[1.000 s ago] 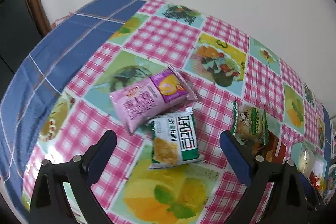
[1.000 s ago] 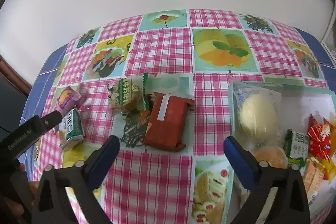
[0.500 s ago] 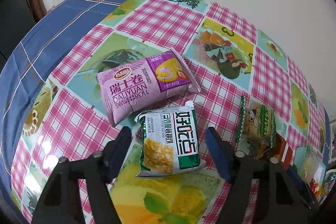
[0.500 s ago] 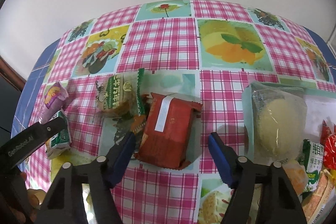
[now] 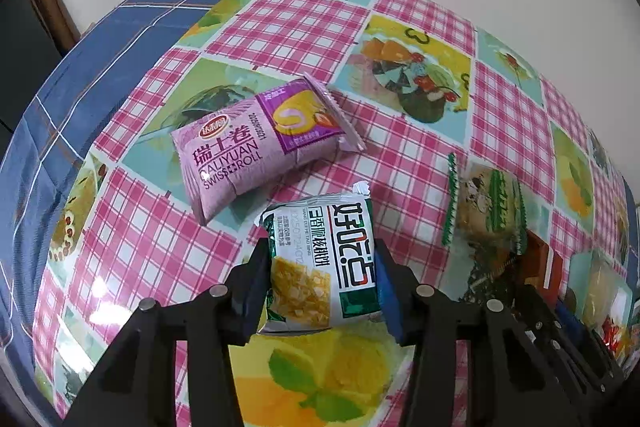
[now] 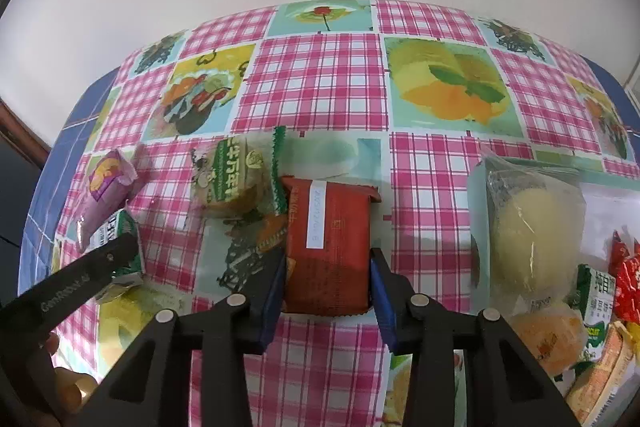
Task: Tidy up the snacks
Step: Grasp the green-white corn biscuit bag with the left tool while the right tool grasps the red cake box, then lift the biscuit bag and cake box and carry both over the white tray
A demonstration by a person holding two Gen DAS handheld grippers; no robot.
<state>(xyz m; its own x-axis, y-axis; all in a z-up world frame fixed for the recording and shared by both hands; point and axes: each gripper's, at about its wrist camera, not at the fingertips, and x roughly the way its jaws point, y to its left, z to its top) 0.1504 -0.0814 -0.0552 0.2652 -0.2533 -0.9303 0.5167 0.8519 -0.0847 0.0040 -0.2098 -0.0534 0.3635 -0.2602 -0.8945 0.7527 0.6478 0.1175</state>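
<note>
I have my left gripper [image 5: 322, 277] clamped on the green-and-white snack packet [image 5: 322, 265] at the table's left, and my right gripper [image 6: 327, 277] clamped on the red packet [image 6: 328, 247] mid-table. Grasping looks done; next I'd lift both toward the tray [image 6: 608, 195] at right.

Two close downward wrist views, shared tablecloth [image 5: 288, 27].

A pink-and-white checked tablecloth [image 5: 288, 27] with fruit panels carries a pink-purple Swiss roll packet [image 5: 256, 147], a green-white snack packet [image 5: 324, 267] and a red-brown packet [image 6: 332, 247].
</note>
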